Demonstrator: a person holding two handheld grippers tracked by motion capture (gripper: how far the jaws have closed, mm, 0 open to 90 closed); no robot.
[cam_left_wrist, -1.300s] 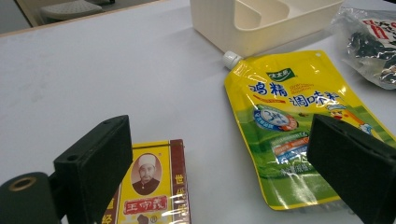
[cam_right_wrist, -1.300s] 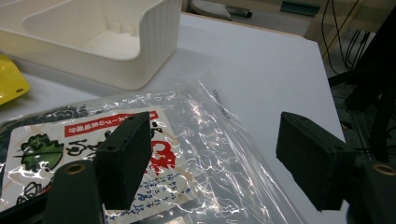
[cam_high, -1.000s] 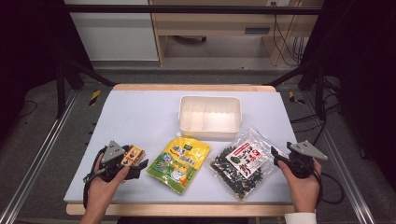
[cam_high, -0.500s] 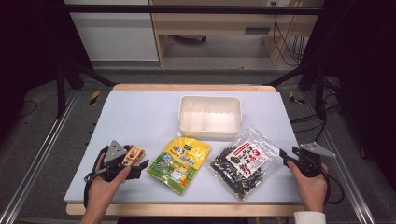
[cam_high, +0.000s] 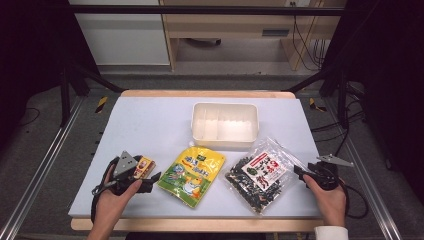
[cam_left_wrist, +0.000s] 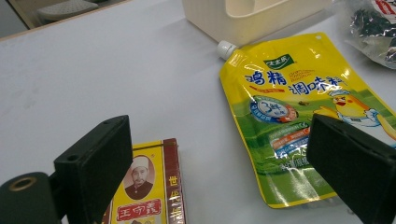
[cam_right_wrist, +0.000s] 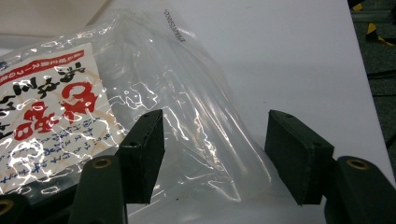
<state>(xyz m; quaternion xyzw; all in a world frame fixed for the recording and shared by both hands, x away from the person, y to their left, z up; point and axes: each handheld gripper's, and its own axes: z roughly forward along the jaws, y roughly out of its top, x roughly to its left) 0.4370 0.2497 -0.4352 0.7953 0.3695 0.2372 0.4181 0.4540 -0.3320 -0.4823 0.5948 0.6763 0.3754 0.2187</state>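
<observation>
- From the high view, the right claw (cam_high: 301, 172) sits just right of the clear crinkly plastic bag of dark dried seaweed (cam_high: 260, 175) on the tabletop (cam_high: 150, 120), nearer than the left claw (cam_high: 150, 178).
- Along the right gripper view, its jaws, lately widening, stand apart astride the bag's empty corner (cam_right_wrist: 205, 140), probably not pinching.
- Along the left gripper view, jaws gape, empty.

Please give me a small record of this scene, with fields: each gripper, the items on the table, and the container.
left gripper: jaws open, above the small yellow-and-red box
right gripper: jaws open, clear edge of the seaweed bag between them, pads not pressing; jaws have just been opening
middle item: yellow spout pouch, lying flat
container: white bin, nothing inside, behind the pouch
surface: white table
</observation>
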